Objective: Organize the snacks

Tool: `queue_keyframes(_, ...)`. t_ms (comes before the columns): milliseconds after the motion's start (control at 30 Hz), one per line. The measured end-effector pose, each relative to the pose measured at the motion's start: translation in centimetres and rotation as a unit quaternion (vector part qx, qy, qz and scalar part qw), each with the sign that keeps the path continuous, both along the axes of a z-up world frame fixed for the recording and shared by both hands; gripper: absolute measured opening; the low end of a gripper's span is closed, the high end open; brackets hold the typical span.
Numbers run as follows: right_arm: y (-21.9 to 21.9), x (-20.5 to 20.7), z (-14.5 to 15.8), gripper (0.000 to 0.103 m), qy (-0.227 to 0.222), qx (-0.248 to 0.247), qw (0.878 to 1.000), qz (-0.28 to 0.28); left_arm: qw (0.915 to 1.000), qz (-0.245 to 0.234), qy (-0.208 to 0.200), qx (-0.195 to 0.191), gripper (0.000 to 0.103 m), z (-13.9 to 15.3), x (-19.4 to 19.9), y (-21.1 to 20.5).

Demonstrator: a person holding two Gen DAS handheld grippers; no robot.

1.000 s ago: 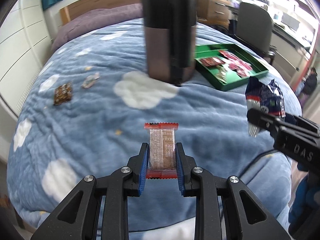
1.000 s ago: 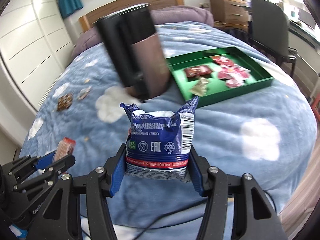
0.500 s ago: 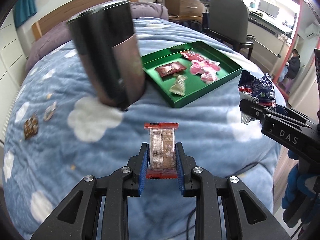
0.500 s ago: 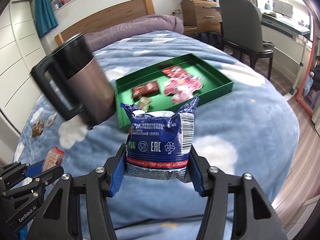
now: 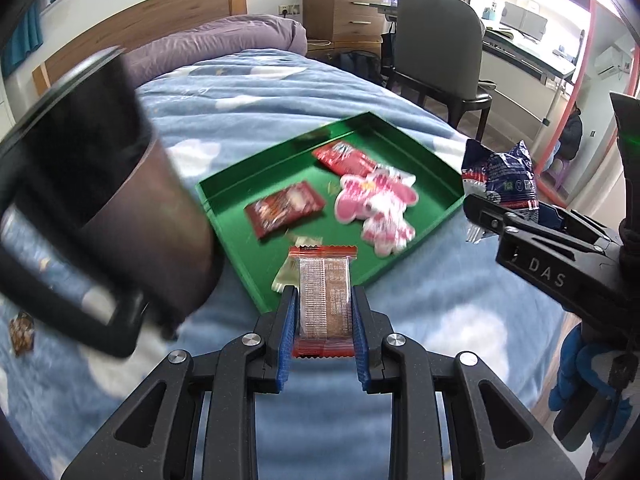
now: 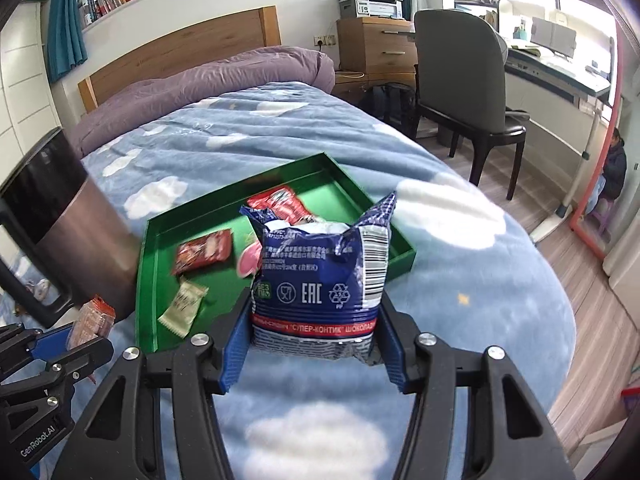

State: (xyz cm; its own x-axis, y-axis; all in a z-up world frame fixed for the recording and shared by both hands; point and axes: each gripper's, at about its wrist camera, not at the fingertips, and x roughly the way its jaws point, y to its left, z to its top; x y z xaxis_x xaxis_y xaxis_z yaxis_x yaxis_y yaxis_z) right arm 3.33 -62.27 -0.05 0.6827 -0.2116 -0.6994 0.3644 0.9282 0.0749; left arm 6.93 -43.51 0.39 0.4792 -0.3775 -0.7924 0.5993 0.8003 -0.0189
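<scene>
My left gripper (image 5: 323,322) is shut on a clear-wrapped wafer bar with red ends (image 5: 324,296), held just short of the green tray's near rim. The green tray (image 5: 236,184) lies on the blue cloud blanket and holds red packets (image 5: 284,208), pink-white packets (image 5: 376,204) and a small pale sachet (image 6: 184,308). My right gripper (image 6: 314,344) is shut on a blue snack bag with a barcode (image 6: 320,276), hanging over the blanket before the tray (image 6: 400,256). Each gripper shows at the edge of the other view, the right one (image 5: 480,216) and the left one (image 6: 86,330).
A tall dark bin with a handle (image 5: 100,208) stands on the bed left of the tray. A small brown packet (image 5: 20,330) lies far left. A grey chair (image 6: 460,92), wooden drawers (image 6: 376,46) and a desk are beyond the bed's right edge.
Both grippers have swung right along the bed, still holding their snacks. The tray has come from the far right to straight ahead and closer; the bin has slid to the left.
</scene>
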Motion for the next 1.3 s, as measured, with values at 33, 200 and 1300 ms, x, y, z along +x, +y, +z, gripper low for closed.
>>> queue_keyframes(33, -0.4, 0.8, -0.1, 0.080, 0.002, -0.004, 1.000, 0.001, 1.0000, 0.000, 0.001, -0.001, 0.022, -0.2, 0.5, -0.6)
queue_keyframes(200, -1.8, 4.1, -1.1, 0.080, 0.017, -0.028, 0.999, 0.014, 1.0000, -0.001, 0.006, -0.002, 0.022, -1.6, 3.3, -3.4)
queue_keyframes(1300, -4.7, 9.2, -7.6, 0.082, 0.094, -0.029, 0.995, 0.036, 0.9983, -0.005, 0.045, 0.037, 0.023, -7.8, 6.4, -8.0)
